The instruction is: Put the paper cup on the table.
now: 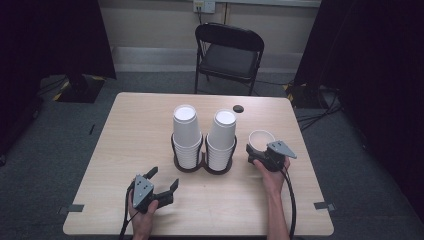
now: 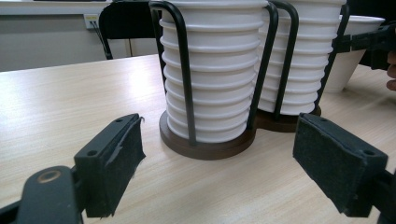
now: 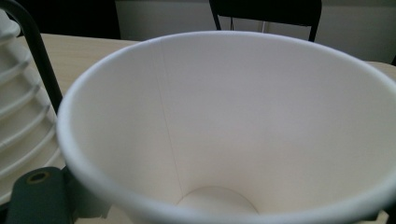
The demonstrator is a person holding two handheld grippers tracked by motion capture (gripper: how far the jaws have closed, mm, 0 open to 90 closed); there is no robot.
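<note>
One loose paper cup point(image 1: 261, 140) sits mouth-up in the right gripper point(image 1: 260, 152), fingers clenched on its rim, just right of the two-ring cup rack point(image 1: 202, 162) on the desk point(image 1: 145, 125). Cup's long axis approx upright, tilted slightly; open end up, base down. Rack stacks point(image 1: 221, 140) are inverted, so imo cup needs flipping before nesting. Right hand far nearer; left gripper point(image 1: 162, 184) fingers released, nothing held, low near desk front.

Light wooden table point(image 1: 125, 150): black wire two-ring cup holder point(image 1: 202, 167) at centre, one stack of inverted white paper cups point(image 1: 186, 135) in left ring, a second stack point(image 1: 221, 139) in right ring. Single upright white paper cup point(image 1: 261, 140) just right of holder. Black folding chair point(image 1: 227, 55) behind table.
</note>
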